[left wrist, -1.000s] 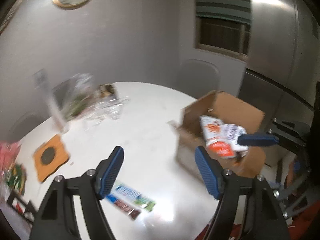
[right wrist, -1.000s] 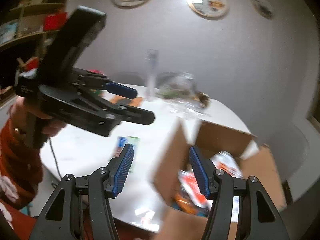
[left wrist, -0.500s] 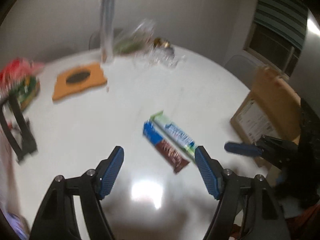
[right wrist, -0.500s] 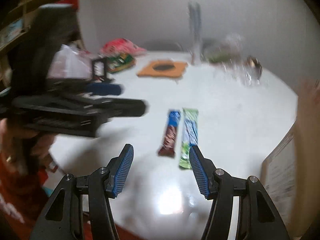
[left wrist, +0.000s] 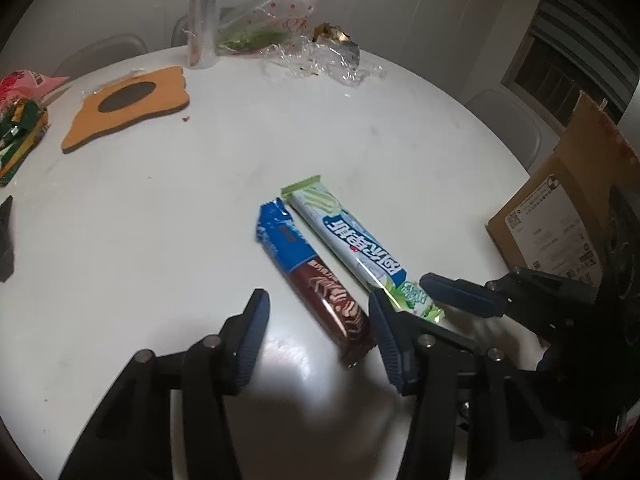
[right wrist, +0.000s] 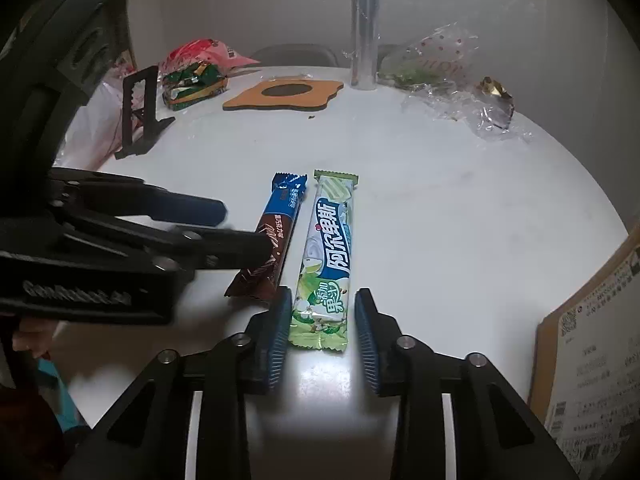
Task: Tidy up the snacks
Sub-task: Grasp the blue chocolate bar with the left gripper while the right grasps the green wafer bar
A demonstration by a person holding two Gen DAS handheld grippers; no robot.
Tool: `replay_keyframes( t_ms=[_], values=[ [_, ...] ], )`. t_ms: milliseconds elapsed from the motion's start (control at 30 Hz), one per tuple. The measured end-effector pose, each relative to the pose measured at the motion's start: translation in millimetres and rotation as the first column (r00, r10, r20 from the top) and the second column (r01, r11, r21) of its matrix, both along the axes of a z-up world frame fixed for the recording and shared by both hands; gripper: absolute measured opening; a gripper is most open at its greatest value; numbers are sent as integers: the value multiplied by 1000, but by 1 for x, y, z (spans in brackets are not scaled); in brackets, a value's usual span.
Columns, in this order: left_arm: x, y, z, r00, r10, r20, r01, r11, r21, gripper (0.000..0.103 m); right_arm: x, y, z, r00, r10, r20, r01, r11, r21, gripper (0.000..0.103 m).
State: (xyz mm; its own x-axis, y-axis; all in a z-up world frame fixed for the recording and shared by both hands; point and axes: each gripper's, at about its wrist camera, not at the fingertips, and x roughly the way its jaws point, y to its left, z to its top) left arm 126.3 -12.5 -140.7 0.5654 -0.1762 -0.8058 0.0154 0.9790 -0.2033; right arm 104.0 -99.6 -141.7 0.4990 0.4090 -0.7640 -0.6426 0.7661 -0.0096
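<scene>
Two snack bars lie side by side on the white round table (left wrist: 160,240). The blue-and-brown chocolate bar (left wrist: 304,264) (right wrist: 280,224) has its near end between the pads of my left gripper (left wrist: 316,296) (right wrist: 246,228). Those jaws are closing; the bar sits by the right pad and the left pad stands clear of it. The green-and-white bar (left wrist: 352,240) (right wrist: 330,248) has its near end inside my right gripper (right wrist: 322,294), whose jaws are closing tight onto the wrapper's sides. One of the right gripper's blue fingers (left wrist: 460,294) shows beside that bar. Both bars rest flat.
A cardboard box (left wrist: 568,200) (right wrist: 592,340) stands at the table's right edge. Farther back lie an orange mat (left wrist: 128,108), a clear tube (left wrist: 204,12), crumpled plastic wrap (left wrist: 320,56) and snack bags (right wrist: 192,80). A black stand (right wrist: 140,112) is at the left.
Both grippers swung away from the open box and sank to the table over the two bars. Both pairs of jaws have narrowed, the right one much more.
</scene>
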Motion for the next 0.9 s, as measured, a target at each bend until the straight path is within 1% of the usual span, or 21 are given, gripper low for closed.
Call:
replay_keyframes(
  t_ms=[100, 133, 233, 333, 433, 600, 667, 800, 900],
  values=[
    [5, -5, -4, 1000, -2, -3, 3, 1000, 21, 45, 1, -2, 0, 1000, -13, 20, 13, 1000, -16, 23],
    [6, -6, -6, 1000, -4, -5, 4, 1000, 25, 43, 2, -4, 0, 999, -19, 26, 20, 1000, -19, 23],
    [8, -8, -7, 1000, -3, -6, 3, 999, 48, 39, 3, -11, 1, 999, -42, 24, 43, 999, -18, 23],
    [7, -6, -7, 1000, -8, -7, 9, 997, 72, 28, 1, -18, 2, 998, -56, 12, 56, 998, -12, 23],
    [2, -1, -7, 1000, -10, -5, 10, 995, 98, 27, -2, -21, 2, 998, -61, 7, 61, 998, -14, 23],
    [-6, 12, -4, 1000, 4, 1, -4, 995, 102, 27, -5, -22, 7, 999, -54, 0, 54, 998, 14, 25],
    [-4, 14, -4, 1000, 3, 0, -3, 996, 90, 27, -3, -20, 8, 999, -49, 6, 49, 999, 17, 31],
    [3, 10, -9, 1000, -1, -9, 2, 995, 104, 27, 6, -11, 6, 999, -53, 12, 53, 999, 9, 32],
    [8, 5, -10, 1000, -3, 0, 3, 993, 118, 27, 11, -5, 2, 999, -49, 8, 49, 999, -5, 32]
  ],
)
